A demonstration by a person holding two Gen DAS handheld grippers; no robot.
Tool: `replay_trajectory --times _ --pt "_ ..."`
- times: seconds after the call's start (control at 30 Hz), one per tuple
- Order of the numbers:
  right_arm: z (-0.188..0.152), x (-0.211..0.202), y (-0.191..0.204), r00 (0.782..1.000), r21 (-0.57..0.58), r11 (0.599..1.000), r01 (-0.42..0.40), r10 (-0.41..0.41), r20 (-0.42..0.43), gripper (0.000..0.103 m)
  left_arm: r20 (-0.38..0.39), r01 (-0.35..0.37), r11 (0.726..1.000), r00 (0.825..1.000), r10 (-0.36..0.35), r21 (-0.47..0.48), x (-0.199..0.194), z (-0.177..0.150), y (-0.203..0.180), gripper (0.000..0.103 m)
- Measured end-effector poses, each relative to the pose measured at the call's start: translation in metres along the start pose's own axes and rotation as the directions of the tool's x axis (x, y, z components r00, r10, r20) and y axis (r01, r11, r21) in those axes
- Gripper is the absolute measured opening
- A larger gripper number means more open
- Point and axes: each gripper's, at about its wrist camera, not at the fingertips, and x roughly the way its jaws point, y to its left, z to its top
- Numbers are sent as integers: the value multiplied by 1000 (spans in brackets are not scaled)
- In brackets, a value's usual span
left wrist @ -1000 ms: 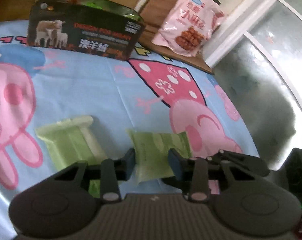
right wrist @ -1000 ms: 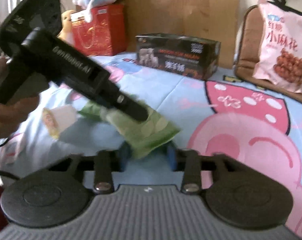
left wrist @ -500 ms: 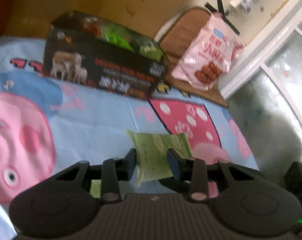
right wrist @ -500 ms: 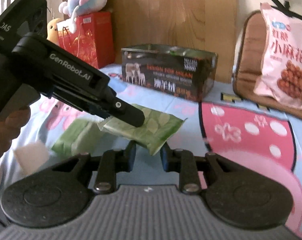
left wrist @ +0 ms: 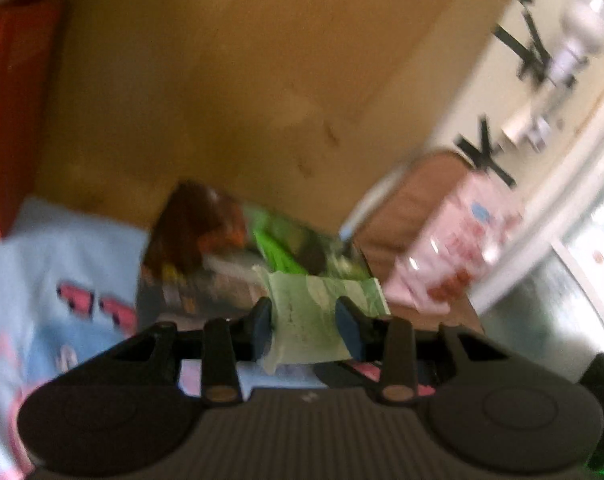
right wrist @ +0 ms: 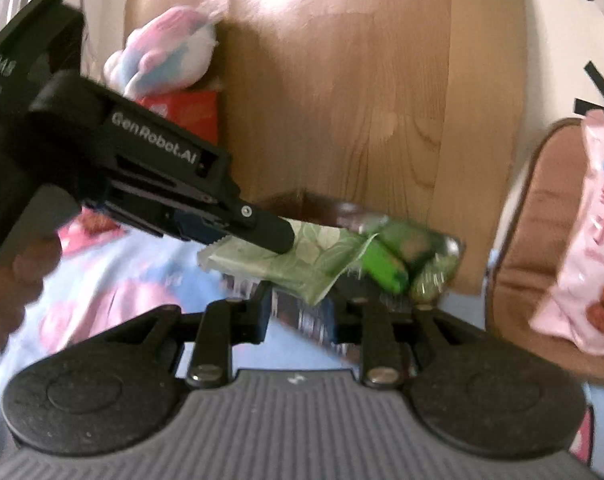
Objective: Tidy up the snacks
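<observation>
My left gripper (left wrist: 305, 326) is shut on a pale green snack packet (left wrist: 322, 312) and holds it in the air just in front of the dark open box (left wrist: 206, 256). In the right wrist view the same packet (right wrist: 302, 258) hangs from the left gripper's fingers (right wrist: 268, 230), right at the box's near rim, with several green snacks (right wrist: 390, 260) inside the box (right wrist: 442, 248). My right gripper (right wrist: 300, 314) is open and empty, low in front of the box.
A pink snack bag (right wrist: 586, 248) leans on a brown cushion (right wrist: 530, 216) at the right. A red box (right wrist: 182, 112) with a plush toy (right wrist: 162, 56) stands at the back left. A wooden headboard (right wrist: 342, 80) rises behind the box. The cartoon bedsheet (left wrist: 54, 264) lies below.
My left gripper has lifted the green packet off the sheet and carried it forward to the dark box. My right gripper has followed, rising and moving toward the box.
</observation>
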Motion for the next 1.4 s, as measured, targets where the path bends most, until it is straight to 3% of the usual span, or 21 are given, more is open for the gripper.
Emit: replay_trajectory --times 0.1,0.2,0.23,0.37,0.53,0.7,0.87,1.13,1.3,1.4 --pt "16 29 -5 1000 14 999 29 -29 -1 36 32 -55 998 998 56 -30 19 19 10 41" --pt "20 51 -8 997 17 997 73 -72 -40 52 16 -97 994 995 98 -51 35 24 19 45" --pt "19 52 -10 996 30 997 73 -72 -45 52 12 -104 993 994 105 -52 38 22 21 46" --pt "9 33 -17 997 76 994 78 -77 -11 60 11 -101 993 995 102 -54 33 12 26 51" --pt "-12 -9 -14 998 121 991 48 -51 22 61 74 -65 997 995 68 -37 -11 -7 21 55" --pt "-48 -50 1 998 186 981 -56 59 -11 61 70 -44 998 996 47 -46 -48 -37 26 59" --pt "-77 -74 29 975 224 957 -183 206 -86 62 -71 -41 999 997 38 -36 -63 -91 31 59" --pt "-99 -84 73 963 140 970 -199 220 -155 64 -172 12 992 984 -34 -127 -75 -151 43 59" --pt "-107 -90 89 976 16 989 -148 149 -157 64 -175 54 989 981 -78 -137 -75 -159 37 59" --pt "-111 -87 98 982 -62 992 -114 103 -157 64 -168 45 994 984 -61 -97 -73 -164 26 57"
